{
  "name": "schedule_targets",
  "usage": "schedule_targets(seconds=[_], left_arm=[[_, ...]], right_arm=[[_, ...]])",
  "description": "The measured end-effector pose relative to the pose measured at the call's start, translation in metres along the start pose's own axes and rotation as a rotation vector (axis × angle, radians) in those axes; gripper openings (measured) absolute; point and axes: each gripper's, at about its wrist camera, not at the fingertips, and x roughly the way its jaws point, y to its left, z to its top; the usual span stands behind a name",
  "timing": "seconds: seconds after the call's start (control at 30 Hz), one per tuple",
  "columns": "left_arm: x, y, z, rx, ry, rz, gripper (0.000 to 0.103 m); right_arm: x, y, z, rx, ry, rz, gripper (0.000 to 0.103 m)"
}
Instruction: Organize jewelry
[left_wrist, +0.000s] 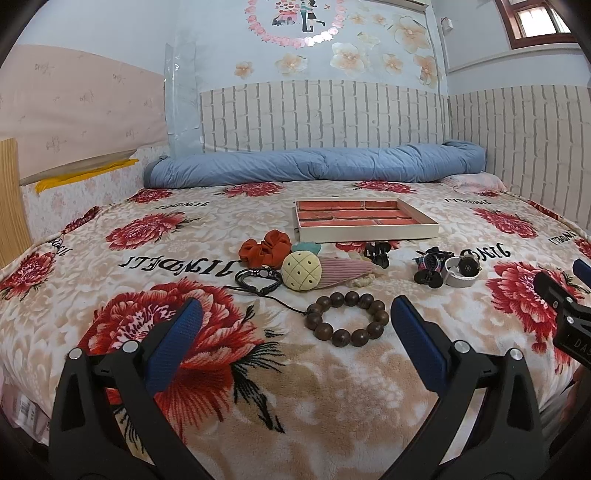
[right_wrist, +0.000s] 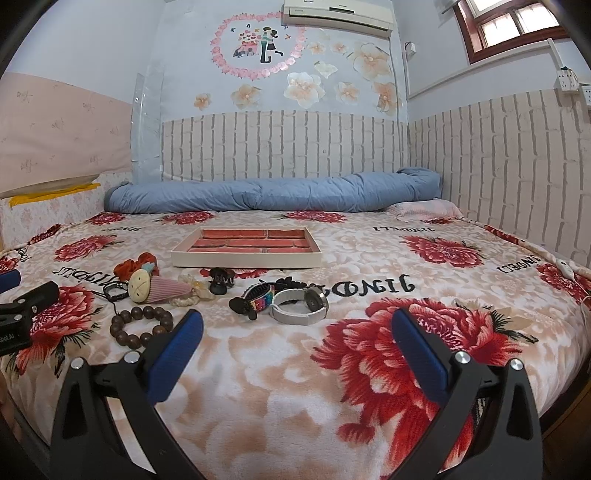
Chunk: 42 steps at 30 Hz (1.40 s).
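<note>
On the flowered blanket lies a row of jewelry. A brown bead bracelet (left_wrist: 347, 318) (right_wrist: 141, 326) is nearest. Behind it are a black cord bracelet (left_wrist: 258, 277), an orange scrunchie (left_wrist: 264, 251), a pineapple plush clip (left_wrist: 301, 270), a black claw clip (left_wrist: 377, 253), a colourful clip (left_wrist: 428, 266) (right_wrist: 255, 300) and a white-strap watch (left_wrist: 461, 272) (right_wrist: 300, 306). A shallow tray (left_wrist: 369, 232) (right_wrist: 245, 260) with a red brick-pattern lining sits farther back. My left gripper (left_wrist: 295, 323) stands open, just short of the bead bracelet. My right gripper (right_wrist: 297, 334) is open too, in front of the watch, holding nothing.
A rolled blue quilt (left_wrist: 317, 166) lies along the brick-pattern wall at the bed's far side. A pink pillow (right_wrist: 424, 208) sits in the far right corner. The bed's near edge is just below both grippers. A wooden headboard (left_wrist: 11, 195) stands at the left.
</note>
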Motion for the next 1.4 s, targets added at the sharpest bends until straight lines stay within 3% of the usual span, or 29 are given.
schedule_targets(seconds=[0.8, 1.4], left_arm=[[0.001, 0.0, 0.0, 0.001, 0.004, -0.002, 0.098], [0.046, 0.005, 0.001, -0.002, 0.108, -0.03, 0.098]], right_arm=[[0.0, 0.0, 0.0, -0.002, 0.003, 0.0, 0.099], [0.024, 0.004, 0.001, -0.057, 0.049, -0.06, 0.099]])
